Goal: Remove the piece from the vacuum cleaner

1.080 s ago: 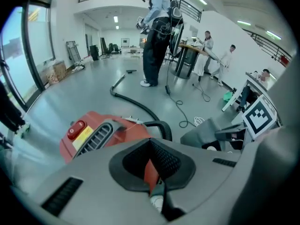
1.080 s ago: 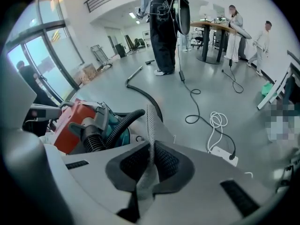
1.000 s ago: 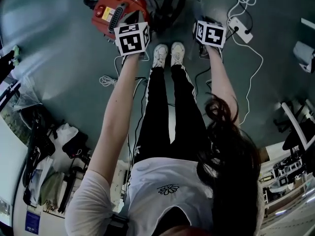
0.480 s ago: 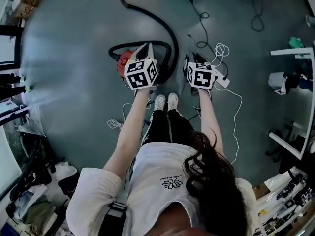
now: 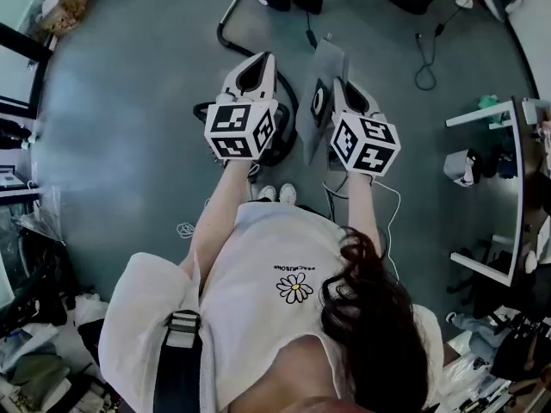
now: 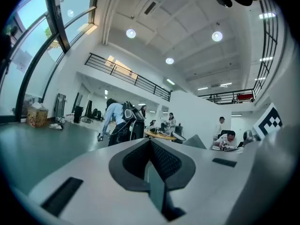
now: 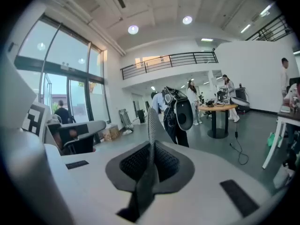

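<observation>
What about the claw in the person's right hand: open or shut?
Shut. The right gripper pinches a thin grey panel edge-on between its jaws; the panel sticks up past them.

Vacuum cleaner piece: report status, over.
Right tongs shut on thin grey piece, held up. Left tongs shut, empty. Vacuum cleaner on floor, mostly hidden under left tongs. No obstruction seen.

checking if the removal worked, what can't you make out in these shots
1. Vacuum cleaner body: head view, hidden behind the left hand-held gripper; only its black hose shows.
2. Grey piece: the right gripper view shows it only edge-on in the right hand-held gripper, jaws shut on it; its shape is unreadable there.
3. Where the piece came off: both gripper views face the room, not the floor.
</observation>
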`<state>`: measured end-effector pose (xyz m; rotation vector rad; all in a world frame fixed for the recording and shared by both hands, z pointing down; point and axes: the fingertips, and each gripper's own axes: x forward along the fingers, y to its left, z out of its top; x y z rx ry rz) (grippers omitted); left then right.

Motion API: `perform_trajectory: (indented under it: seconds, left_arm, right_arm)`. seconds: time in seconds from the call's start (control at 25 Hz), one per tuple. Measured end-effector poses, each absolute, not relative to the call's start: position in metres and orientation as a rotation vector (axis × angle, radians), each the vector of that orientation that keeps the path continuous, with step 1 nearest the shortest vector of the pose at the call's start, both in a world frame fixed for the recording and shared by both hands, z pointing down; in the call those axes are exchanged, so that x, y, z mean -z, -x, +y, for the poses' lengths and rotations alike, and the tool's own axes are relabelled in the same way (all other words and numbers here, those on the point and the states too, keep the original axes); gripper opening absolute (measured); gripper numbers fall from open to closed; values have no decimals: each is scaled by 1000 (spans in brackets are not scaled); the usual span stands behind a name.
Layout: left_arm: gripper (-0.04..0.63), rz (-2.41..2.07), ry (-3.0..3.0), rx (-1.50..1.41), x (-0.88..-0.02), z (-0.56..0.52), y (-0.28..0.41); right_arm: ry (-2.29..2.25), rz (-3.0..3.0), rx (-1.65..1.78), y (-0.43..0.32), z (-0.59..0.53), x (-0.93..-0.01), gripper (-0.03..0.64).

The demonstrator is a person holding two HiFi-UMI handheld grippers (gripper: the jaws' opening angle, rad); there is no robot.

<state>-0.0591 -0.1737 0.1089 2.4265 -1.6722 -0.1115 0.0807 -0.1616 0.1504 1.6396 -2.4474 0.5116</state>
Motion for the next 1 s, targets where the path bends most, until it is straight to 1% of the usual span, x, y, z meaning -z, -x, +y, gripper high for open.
perform_trajectory:
  seconds: [0.16,0.32,1.0]
  left_arm:
    - [3,-1730,-2501,160,-78,-167,68]
    - [3,-1751,-2510,204,-71,-165,76]
    - [3,-1686,-2581,226,-57,-168,69]
  right_arm:
    - [-1709,-2565,-424,-76,-146,-108,32]
    - [-1728,-2589,-288,-70,-143,-90,32]
    - [-1809,-2606,-209,-71,-152,-62,32]
